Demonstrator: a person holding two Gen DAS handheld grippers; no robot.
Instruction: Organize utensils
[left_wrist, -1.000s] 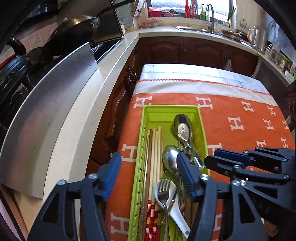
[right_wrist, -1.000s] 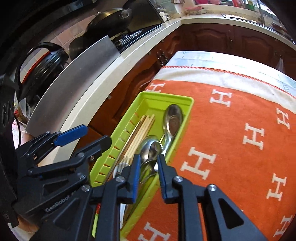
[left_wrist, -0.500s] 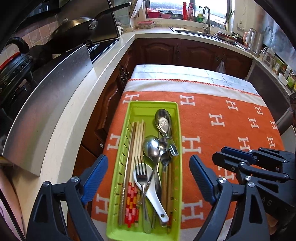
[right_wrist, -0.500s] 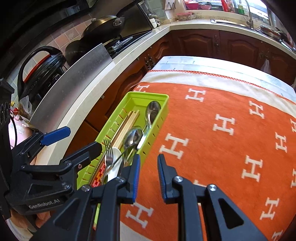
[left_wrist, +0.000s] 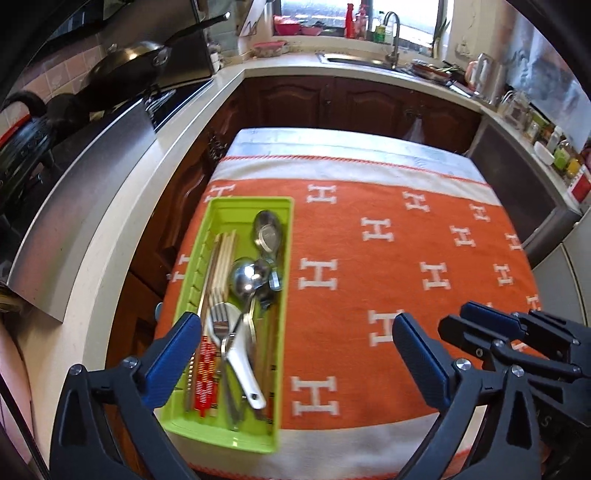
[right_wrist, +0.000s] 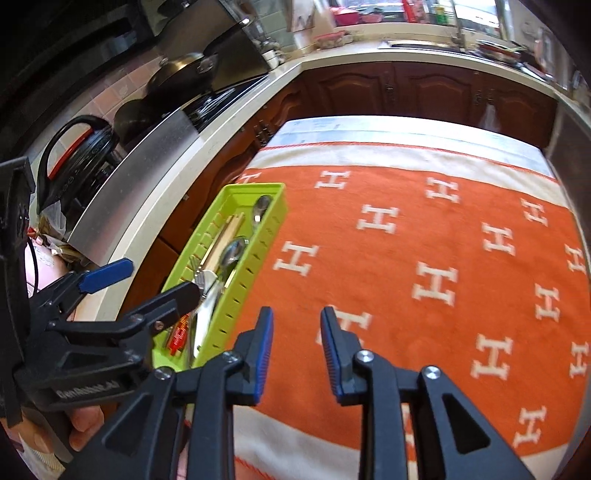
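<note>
Green tray (left_wrist: 284, 236) at left edge of orange cloth (left_wrist: 406, 258), holding spoons (left_wrist: 267, 230), chopsticks (left_wrist: 221, 258), fork (left_wrist: 218, 317). Left gripper (left_wrist: 295, 354) above tray's near end, jaws just opened wide, empty. Right gripper (right_wrist: 297, 350) over bare cloth, jaws just parted slightly, empty.

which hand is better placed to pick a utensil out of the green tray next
Left, probably. The left gripper stands open and empty with one finger over the green tray by the fork. The right gripper, open and empty, hangs over bare orange cloth beside the tray.
</note>
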